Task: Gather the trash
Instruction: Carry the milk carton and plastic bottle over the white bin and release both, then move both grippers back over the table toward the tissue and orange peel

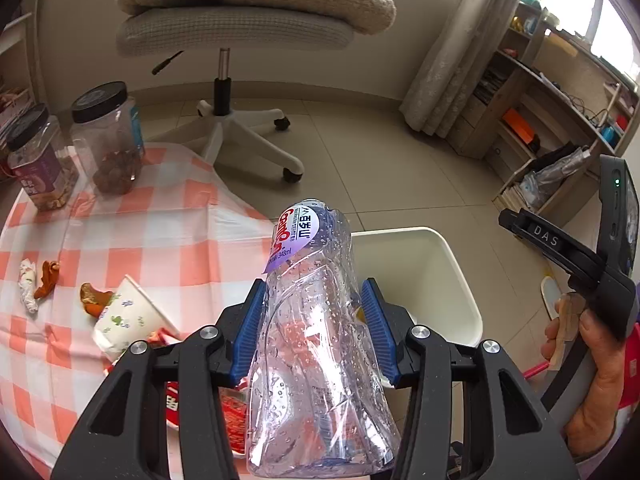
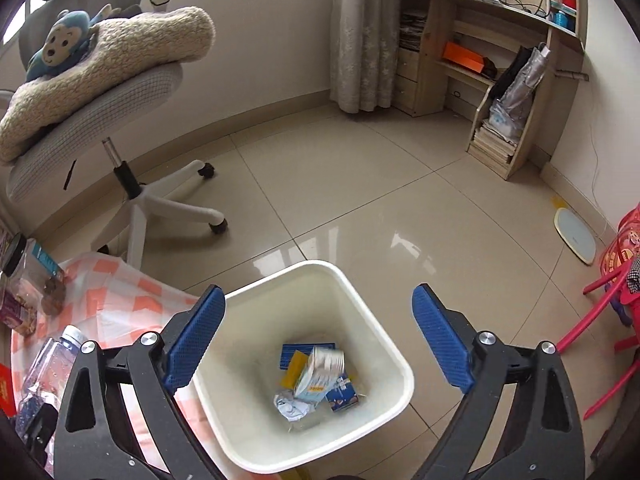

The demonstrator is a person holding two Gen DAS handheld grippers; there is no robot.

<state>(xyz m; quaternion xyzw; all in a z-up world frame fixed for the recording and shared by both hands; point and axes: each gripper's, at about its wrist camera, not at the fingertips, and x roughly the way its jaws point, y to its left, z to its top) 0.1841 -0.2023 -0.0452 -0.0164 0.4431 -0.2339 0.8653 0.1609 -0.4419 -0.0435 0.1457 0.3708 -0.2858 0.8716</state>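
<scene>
While the left gripper (image 1: 316,328) squeezes a clear plastic bottle (image 1: 316,336) between its blue pads (image 1: 250,332), the bottle points cap-end away from the person, its walls dented where the pads press in. It hangs above the edge of a table covered in an orange-and-white checked cloth (image 1: 120,216), just beside the white bin (image 1: 448,280) that stands on the floor against the table, so only a short swing to the right should bring it over the opening.

From the right wrist view, the right gripper (image 2: 316,340) is spread wide and holds nothing; it hovers directly over the bin (image 2: 360,304). At the bottom lie a small carton (image 2: 320,372), a blue packet (image 2: 342,394), a yellow scrap (image 2: 294,370) and crumpled paper (image 2: 290,404). The carton looks blurred, which suggests it may be moving, though I cannot be sure.

More rubbish waits on the cloth: a tipped paper cup (image 1: 132,316), a twisted wrapper (image 1: 28,284), orange peel-like bits (image 1: 48,278) and red packaging (image 1: 232,412) partly hidden under the tool. Two lidded jars (image 1: 108,136) with food stand at the far side, apparently kept apart as things not meant for the bin. An office chair (image 1: 236,32) with a blanket sits beyond
</scene>
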